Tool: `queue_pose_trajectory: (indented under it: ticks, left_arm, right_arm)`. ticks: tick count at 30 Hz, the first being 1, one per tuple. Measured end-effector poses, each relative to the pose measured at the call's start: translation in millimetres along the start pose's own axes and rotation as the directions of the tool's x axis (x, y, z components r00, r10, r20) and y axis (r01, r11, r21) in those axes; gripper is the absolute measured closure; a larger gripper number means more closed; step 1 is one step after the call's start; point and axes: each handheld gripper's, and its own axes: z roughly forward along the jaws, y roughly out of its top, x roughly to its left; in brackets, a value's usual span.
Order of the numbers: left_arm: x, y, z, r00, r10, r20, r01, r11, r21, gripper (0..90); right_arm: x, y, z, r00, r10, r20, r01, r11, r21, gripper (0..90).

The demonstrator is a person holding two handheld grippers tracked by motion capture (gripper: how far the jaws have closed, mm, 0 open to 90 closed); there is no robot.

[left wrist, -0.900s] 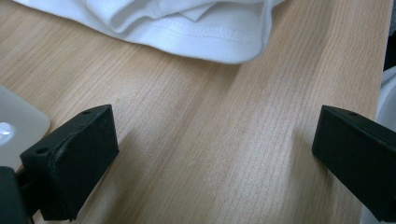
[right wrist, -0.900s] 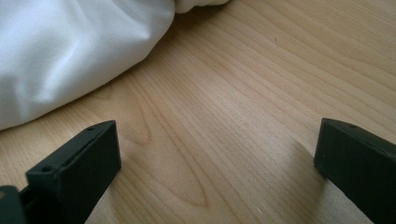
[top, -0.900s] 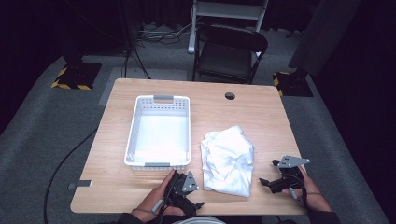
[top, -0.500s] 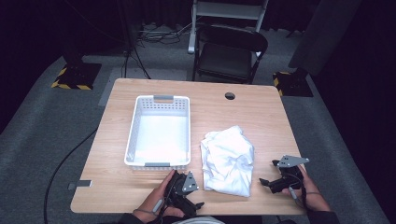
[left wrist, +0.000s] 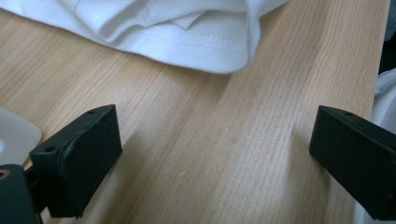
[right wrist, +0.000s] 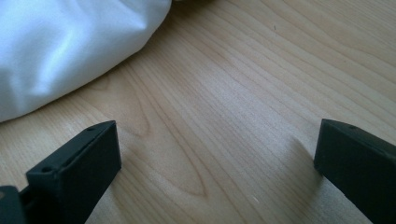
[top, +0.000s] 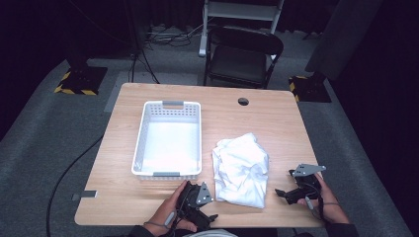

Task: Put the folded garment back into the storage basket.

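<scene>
the table (top: pixel 276 123) is light wood, with a dark chair (top: pixel 242 57) behind its far edge. a white basket (top: pixel 168 140) stands on its left half, empty. just right of the basket lies a crumpled white cloth (top: pixel 241 169), reaching toward the near edge. the left hand-held gripper (top: pixel 211 217) rests at the near edge, just beside the cloth's near left corner, jaws spread wide with bare wood between them. the right hand-held gripper (top: pixel 280 193) sits near the cloth's right side, pointing at it, jaws likewise spread and grasping nothing.
</scene>
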Motion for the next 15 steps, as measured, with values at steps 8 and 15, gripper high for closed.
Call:
queue_pose_trajectory:
  ticks: [8, 15]
  left_arm:
    - [-3.9, 5.8, -0.1, 0.9995, 0.028, -0.012, -0.028, 0.9996, -0.004, 4.1]
    - [-4.8, 11.9, -1.2, 0.9989, 0.040, -0.026, -0.040, 0.9990, -0.020, 4.4]
  right_arm:
    - [-0.6, -2.2, 0.2, 0.9999, 0.008, -0.006, -0.008, 1.000, -0.015, 0.5]
    - [-0.1, -3.5, 0.5, 0.9999, 0.009, -0.007, -0.009, 1.000, -0.028, 0.3]
